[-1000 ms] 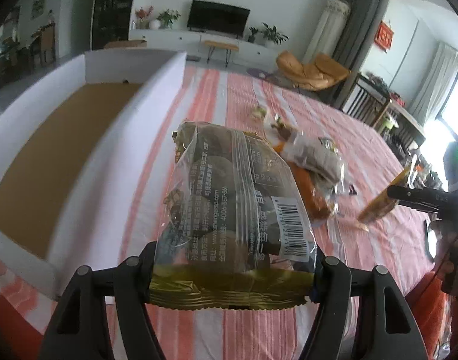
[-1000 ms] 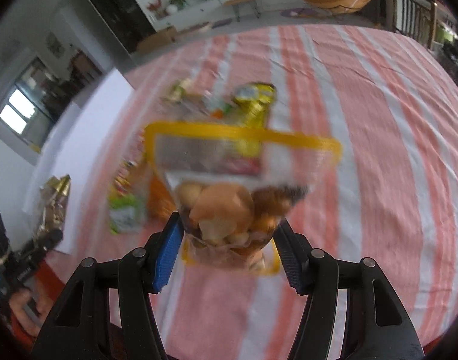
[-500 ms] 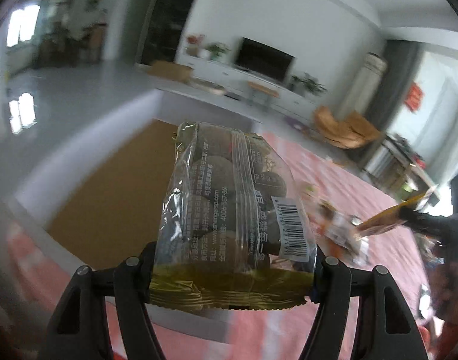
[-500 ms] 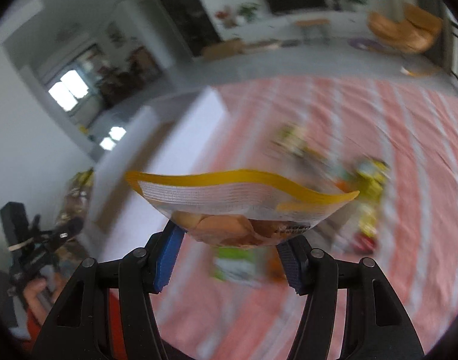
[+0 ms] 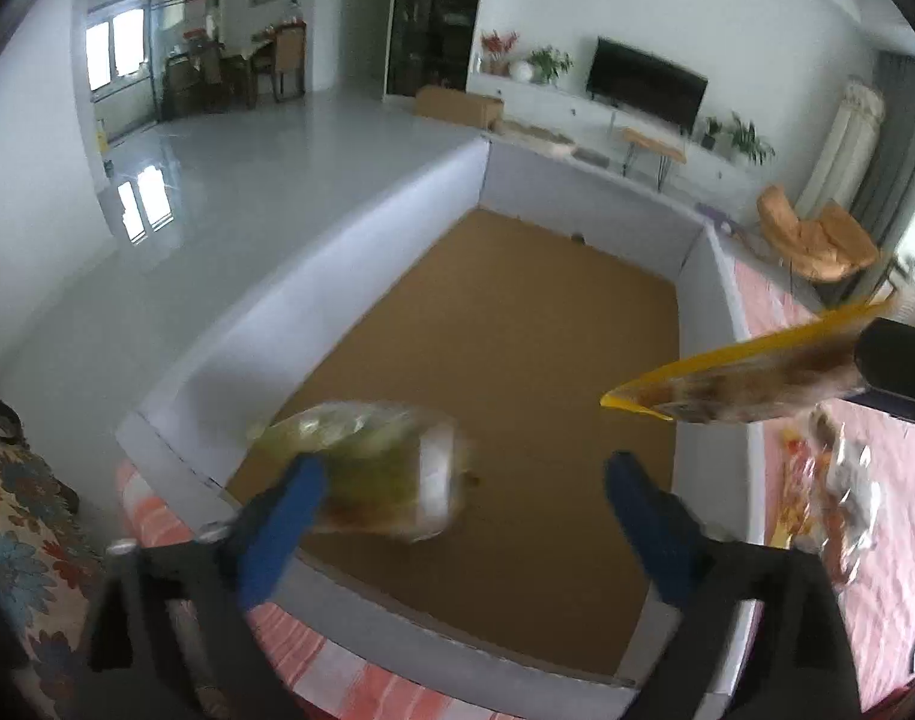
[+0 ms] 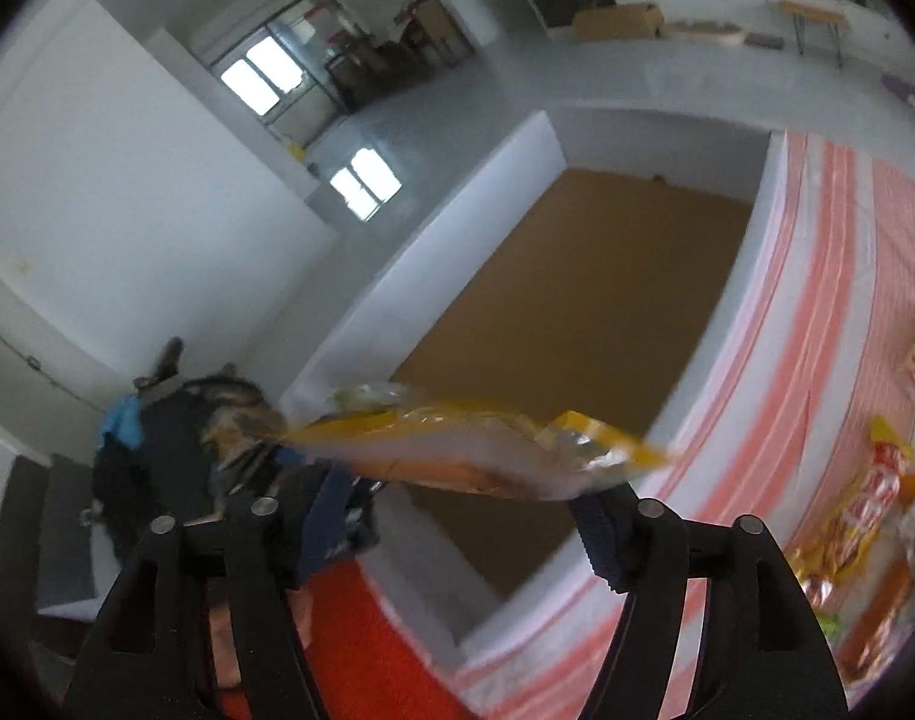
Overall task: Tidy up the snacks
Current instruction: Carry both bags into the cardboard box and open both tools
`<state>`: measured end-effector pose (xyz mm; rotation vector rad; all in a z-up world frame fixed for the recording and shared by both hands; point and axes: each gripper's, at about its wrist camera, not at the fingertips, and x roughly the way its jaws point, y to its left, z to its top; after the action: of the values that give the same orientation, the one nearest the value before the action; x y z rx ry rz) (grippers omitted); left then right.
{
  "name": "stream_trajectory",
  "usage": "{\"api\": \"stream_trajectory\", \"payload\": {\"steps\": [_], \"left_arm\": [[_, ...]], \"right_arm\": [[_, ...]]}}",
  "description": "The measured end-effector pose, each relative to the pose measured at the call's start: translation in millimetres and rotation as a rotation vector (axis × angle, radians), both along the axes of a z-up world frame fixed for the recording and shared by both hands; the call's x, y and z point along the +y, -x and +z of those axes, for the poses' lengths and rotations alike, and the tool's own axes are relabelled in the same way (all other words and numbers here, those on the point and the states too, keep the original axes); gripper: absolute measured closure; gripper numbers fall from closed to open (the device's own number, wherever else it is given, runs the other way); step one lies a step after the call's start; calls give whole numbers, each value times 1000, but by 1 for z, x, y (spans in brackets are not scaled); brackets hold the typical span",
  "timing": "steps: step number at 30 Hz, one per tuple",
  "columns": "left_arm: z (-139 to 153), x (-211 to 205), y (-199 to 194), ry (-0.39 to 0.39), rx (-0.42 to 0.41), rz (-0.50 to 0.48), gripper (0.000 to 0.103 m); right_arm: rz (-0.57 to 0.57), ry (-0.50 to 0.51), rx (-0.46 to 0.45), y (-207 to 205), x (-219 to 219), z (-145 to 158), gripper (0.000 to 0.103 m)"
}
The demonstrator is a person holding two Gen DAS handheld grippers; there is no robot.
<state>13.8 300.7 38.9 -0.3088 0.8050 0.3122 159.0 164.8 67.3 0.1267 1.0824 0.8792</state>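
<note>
No writing is legible to me; both packets are blurred. My left tongs (image 5: pixel 457 480) stand spread wide and released, and the clear snack bag (image 5: pixel 385 468) lies loose against the left finger, above the white box (image 5: pixel 313 276) with its brown floor. My right tongs (image 6: pixel 463 510) are clenched on the yellow-edged snack pouch (image 6: pixel 487 450), over the box's near corner beside the striped bench (image 6: pixel 817 324).
</note>
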Motion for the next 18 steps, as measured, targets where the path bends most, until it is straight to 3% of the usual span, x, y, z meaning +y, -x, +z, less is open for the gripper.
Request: {"api": "stream_trajectory", "payload": {"steps": [4,11,14,18], "left_arm": [[10,3,4,12,-61,15,0],[24,-18,10,76,-127,-26,0],[33,-54,16,79,-150,-120,0],[31,-119,26,101,-167,-318,0]], "right_arm": [[-81,-68,-103,-2,-23,18,22],[-144,-106,-141,1,-65,41,22],[-155,-28,-244,17,-84,42,22],[-261,161,-357,45,-151,-1,22]]}}
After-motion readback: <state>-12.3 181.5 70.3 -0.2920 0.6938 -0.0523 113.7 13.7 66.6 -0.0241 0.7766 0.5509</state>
